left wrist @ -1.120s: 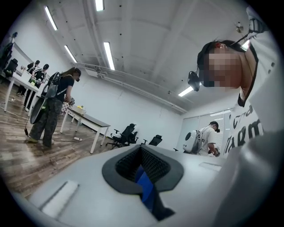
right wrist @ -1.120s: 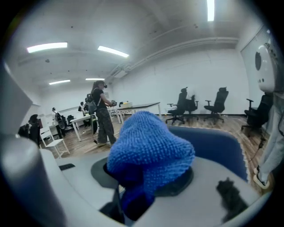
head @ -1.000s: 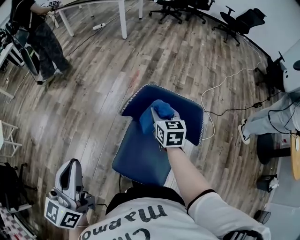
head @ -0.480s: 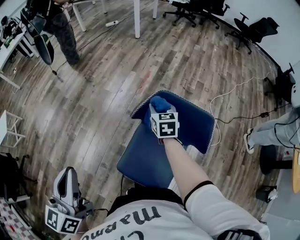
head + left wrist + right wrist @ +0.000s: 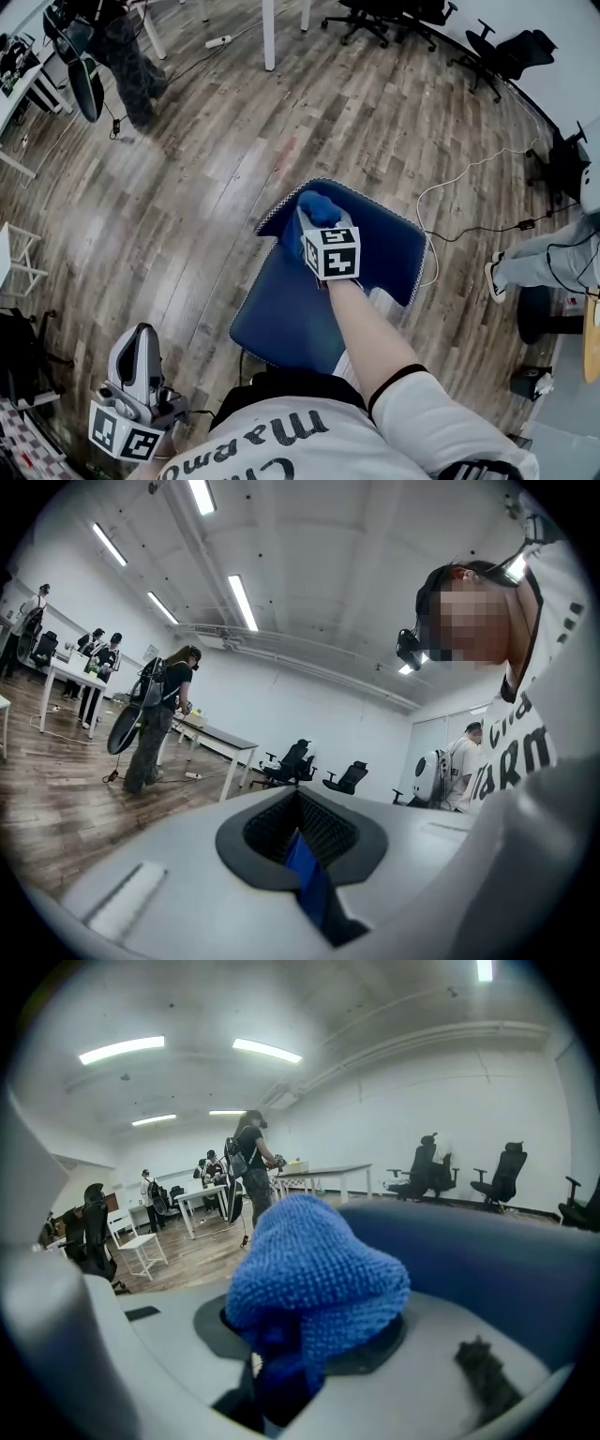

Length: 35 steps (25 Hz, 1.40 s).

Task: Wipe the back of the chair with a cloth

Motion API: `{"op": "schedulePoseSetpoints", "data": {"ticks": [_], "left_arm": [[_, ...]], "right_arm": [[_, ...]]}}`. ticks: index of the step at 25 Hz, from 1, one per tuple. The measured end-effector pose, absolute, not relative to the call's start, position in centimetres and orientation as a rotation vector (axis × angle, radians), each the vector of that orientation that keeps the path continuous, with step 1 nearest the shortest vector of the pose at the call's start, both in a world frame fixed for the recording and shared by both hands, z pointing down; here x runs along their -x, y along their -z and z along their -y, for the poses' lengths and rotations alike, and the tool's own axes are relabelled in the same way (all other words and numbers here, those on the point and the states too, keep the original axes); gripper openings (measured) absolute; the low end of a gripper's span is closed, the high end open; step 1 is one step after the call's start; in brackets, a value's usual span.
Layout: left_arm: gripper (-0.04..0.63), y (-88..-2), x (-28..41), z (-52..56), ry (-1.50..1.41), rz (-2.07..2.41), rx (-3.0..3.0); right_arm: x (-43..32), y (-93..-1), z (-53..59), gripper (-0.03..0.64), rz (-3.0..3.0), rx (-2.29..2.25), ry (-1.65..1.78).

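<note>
Microfibre cloth, blue, is pinched in the right claw, pressed on the top edge of the chair back; left claw hangs closed, empty.

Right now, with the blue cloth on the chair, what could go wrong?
The cloth is bunched in the right tool, so it might slip out, or the hard tool might scrape the chair back. A white cable lies on the floor nearby; a foot stepping around could snag it.
</note>
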<state>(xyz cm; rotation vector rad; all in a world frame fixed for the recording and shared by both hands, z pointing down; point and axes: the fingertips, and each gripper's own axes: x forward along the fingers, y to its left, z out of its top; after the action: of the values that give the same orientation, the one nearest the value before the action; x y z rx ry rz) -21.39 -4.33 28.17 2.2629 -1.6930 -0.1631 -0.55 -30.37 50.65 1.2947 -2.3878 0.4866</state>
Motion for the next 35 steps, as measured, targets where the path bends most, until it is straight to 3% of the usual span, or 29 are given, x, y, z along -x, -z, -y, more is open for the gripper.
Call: {"op": "schedulePoseSetpoints", "data": {"ticks": [19, 35], "left_arm": [[0.008, -27.9, 19.3, 6.0, 0.176, 1.597, -2.34], [0.008, -28.4, 17.1, 5.9, 0.166, 1.496, -2.382]], "right_arm": [[-3.1, -51.2, 29.1, 0.152, 2.321, -1.342, -0.531], [-11.3, -52.4, 26.1, 0.15, 2.187, -1.532, -0.601]]}}
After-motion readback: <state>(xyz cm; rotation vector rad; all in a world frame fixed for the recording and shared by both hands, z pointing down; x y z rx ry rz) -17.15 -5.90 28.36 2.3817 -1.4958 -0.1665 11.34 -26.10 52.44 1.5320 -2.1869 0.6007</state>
